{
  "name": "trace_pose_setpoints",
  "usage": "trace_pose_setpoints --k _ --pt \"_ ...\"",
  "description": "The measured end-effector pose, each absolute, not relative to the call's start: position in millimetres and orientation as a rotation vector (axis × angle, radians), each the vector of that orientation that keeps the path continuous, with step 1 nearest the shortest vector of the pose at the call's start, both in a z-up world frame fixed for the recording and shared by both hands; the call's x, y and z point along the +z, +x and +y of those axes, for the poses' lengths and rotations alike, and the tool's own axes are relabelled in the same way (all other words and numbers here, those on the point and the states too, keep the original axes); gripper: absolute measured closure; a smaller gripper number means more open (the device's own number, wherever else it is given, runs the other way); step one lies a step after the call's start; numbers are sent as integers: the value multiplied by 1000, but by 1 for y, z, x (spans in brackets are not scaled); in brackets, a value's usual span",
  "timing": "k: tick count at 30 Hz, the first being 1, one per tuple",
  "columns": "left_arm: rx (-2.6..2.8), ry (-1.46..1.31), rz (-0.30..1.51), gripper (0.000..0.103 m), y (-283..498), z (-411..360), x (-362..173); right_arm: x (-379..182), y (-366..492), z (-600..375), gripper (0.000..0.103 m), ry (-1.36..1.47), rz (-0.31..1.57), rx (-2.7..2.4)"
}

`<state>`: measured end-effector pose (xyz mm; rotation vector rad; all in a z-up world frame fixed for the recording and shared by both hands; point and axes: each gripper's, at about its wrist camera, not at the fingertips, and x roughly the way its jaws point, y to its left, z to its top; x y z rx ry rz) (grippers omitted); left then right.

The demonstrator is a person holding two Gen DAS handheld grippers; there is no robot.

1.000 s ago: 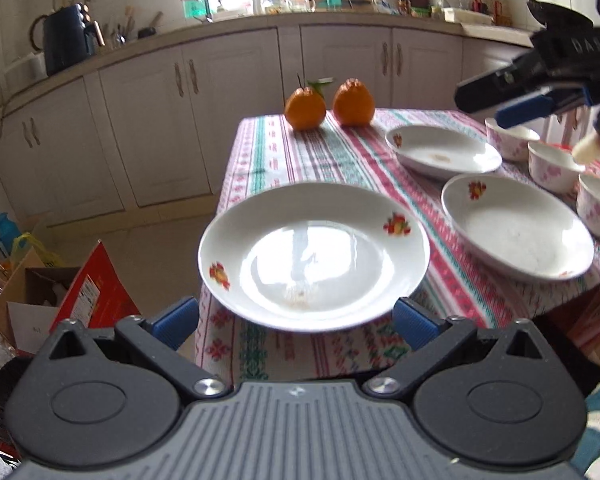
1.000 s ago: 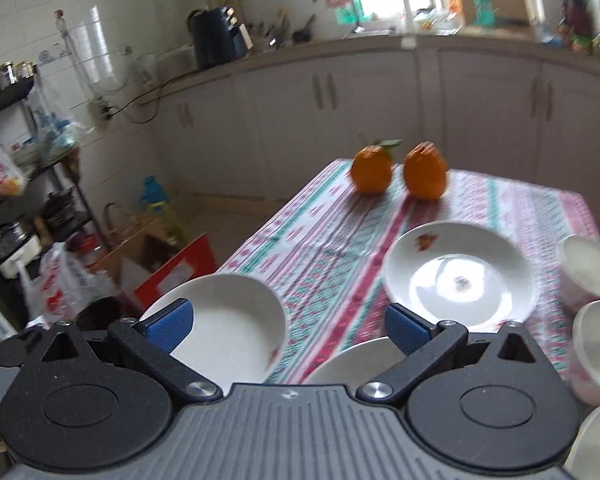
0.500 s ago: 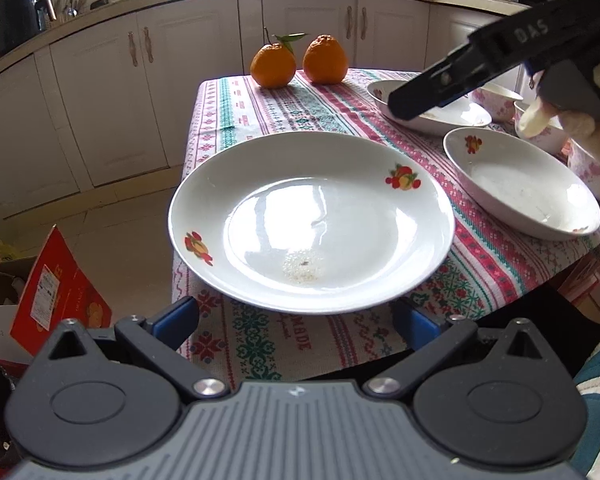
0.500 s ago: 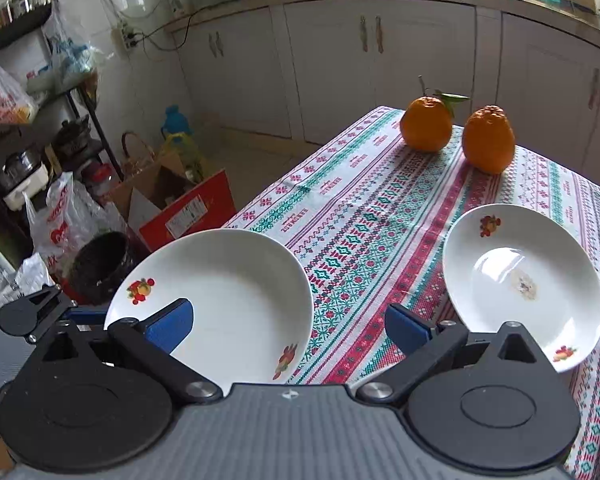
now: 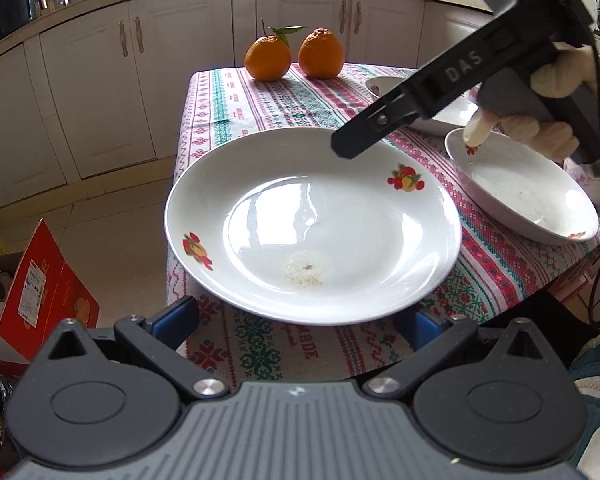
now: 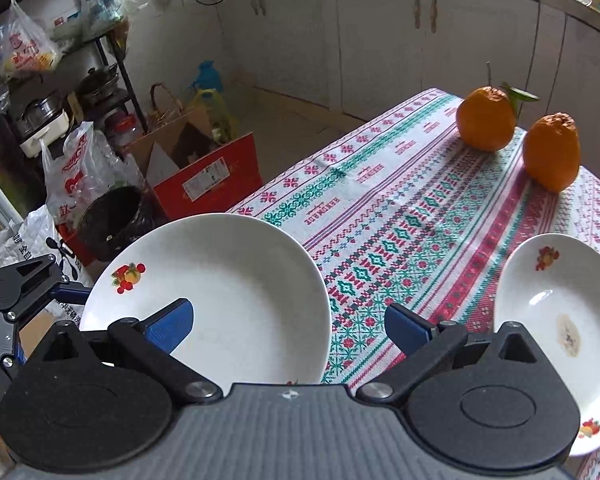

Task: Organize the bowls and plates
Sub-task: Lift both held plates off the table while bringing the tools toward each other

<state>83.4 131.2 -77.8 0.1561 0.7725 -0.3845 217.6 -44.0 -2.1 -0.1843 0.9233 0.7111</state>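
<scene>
A white plate with fruit decals sits level over the table's near-left corner, overhanging the edge. My left gripper is open, and both blue pads disappear under the plate's near rim. Whether the plate rests on them or on the cloth is unclear. In the right wrist view the same plate lies at the lower left, with my right gripper open above it. One of its fingers hangs over the plate's far rim. Two more plates lie to the right.
Two oranges stand at the far end of the striped tablecloth. A small bowl peeks in at the right edge. On the floor to the left are a red box, a black bin and bags.
Both grippers have tilted down and come closer to the near plate, which now looks larger. The right gripper has swung left, its finger now over the plate's far rim.
</scene>
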Motion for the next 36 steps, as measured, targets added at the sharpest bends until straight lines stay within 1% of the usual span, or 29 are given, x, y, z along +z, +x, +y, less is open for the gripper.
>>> trace_pose_setpoints --k 5,10,11,16,28,36 --pt "-399 160 773 1 85 132 -78 -13 227 -34 4 -196 957 749" --pt "-431 172 764 1 87 134 -78 -19 233 -28 14 -193 985 786" --pt "-435 169 764 1 86 134 -78 -20 234 -27 17 -191 990 794" --pt "-456 176 766 1 87 136 -76 -25 238 -24 25 -185 1008 825" --pt "-510 223 761 2 94 135 -69 -24 248 -29 26 -122 1034 851" --pt "-522 228 747 2 122 136 -64 -20 269 -37 26 -97 1018 809"
